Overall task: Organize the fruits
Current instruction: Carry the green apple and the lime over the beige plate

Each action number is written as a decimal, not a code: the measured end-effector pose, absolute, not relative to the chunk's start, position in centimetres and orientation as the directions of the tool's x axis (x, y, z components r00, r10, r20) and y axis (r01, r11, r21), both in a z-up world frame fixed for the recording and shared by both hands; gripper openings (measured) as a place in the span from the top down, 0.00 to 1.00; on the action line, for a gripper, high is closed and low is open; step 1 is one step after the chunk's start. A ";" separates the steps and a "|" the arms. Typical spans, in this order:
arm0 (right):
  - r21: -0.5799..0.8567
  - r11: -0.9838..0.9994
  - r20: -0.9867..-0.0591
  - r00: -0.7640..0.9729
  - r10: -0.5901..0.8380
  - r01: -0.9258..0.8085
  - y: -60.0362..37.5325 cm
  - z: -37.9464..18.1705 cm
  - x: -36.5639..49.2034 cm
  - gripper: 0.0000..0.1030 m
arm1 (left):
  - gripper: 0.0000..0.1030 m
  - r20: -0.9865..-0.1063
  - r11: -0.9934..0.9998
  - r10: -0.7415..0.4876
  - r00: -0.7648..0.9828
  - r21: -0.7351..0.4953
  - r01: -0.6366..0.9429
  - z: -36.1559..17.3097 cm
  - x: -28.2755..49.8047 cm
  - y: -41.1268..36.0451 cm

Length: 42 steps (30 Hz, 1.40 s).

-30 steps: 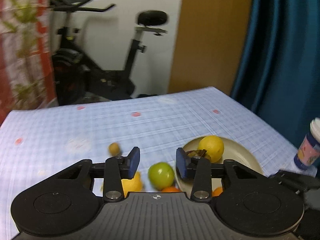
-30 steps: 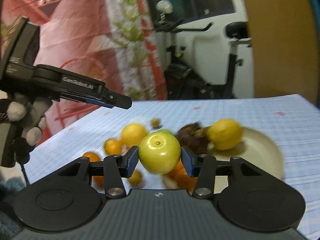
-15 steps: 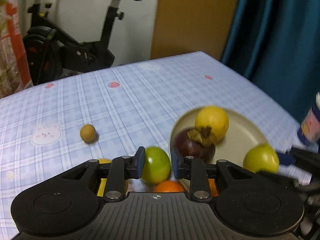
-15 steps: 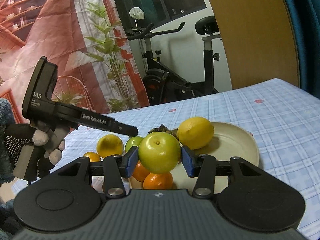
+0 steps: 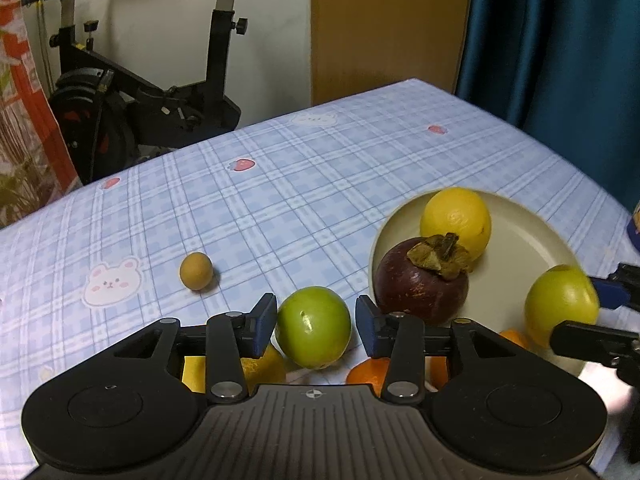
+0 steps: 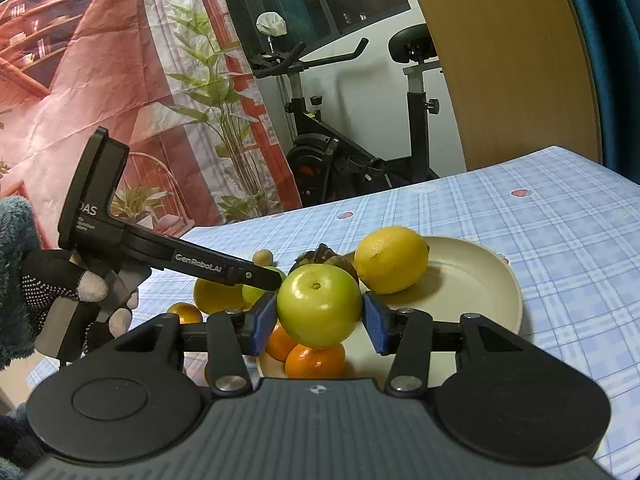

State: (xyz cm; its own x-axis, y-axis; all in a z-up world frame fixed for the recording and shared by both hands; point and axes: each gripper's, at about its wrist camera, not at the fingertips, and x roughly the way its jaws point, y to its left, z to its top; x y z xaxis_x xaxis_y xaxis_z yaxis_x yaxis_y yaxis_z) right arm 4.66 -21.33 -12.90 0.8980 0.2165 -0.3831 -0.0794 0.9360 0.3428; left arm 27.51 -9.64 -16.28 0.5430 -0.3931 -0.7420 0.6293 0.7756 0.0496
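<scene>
Now two green fruits: right fingers (image 6: 320, 316) grip one (image 6: 319, 306), left fingers (image 5: 316, 328) opening around the other (image 5: 313, 326).

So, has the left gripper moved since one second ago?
Yes. The left gripper has come down and forward toward the plate; the plate and the green fruit between its opening jaws now look larger and nearer.

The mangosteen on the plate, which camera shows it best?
The left wrist view: the mangosteen sits unobstructed on the plate, purple skin and dried calyx clear. In the right wrist view only its dark top peeks out behind the green fruit held in the right tongs.
</scene>
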 end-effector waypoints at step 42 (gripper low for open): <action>0.313 0.949 -0.376 0.923 0.082 0.043 -23.3 -13.1 4.8 0.52 | 0.55 -0.577 0.753 -0.521 0.629 0.036 0.657 -12.5 21.7 -13.0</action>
